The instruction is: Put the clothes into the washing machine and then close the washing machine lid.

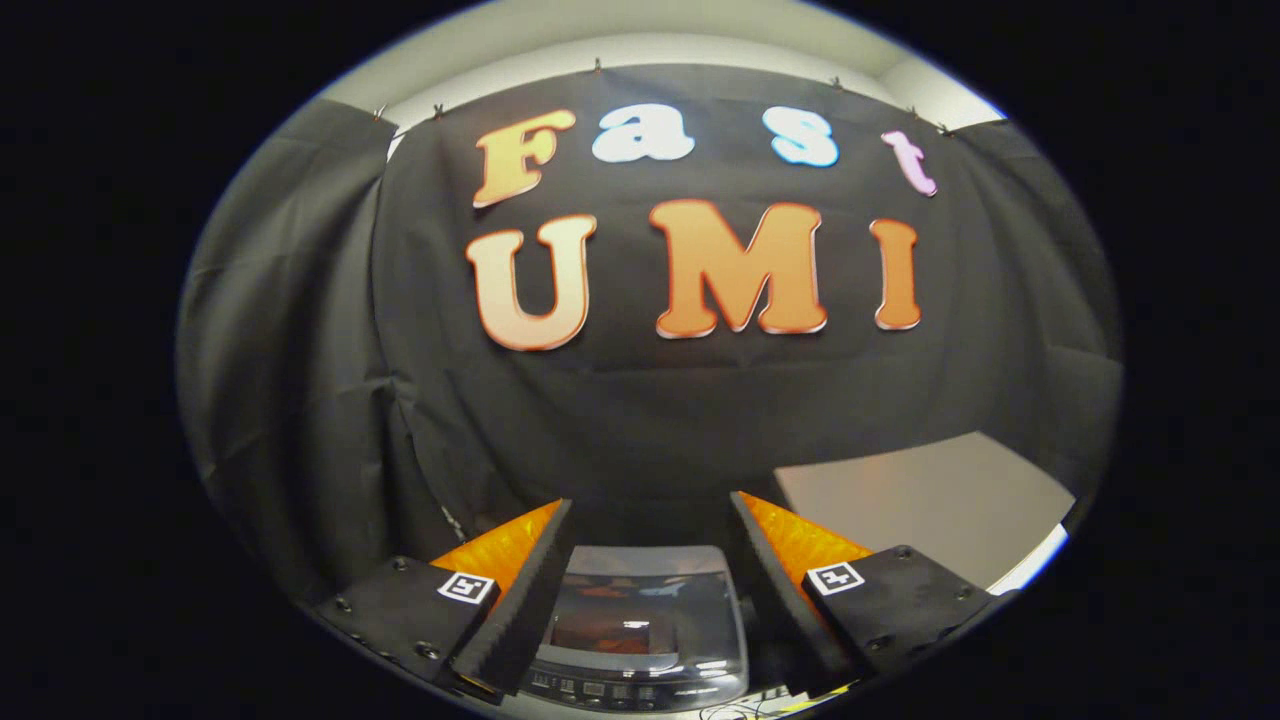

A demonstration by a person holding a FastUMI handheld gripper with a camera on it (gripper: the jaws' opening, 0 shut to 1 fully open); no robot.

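Grey, glossy washing machine (pixel 640 630) with its lid closed sits between the fingers (pixel 648 510), which stand apart, empty.

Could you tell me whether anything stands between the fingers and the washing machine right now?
Nothing visible does. The gripper is open and holds nothing, and the washing machine sits below, between the fingers, its lid down. The table stands off to the side.

Dim, sharp view, strong fisheye bend
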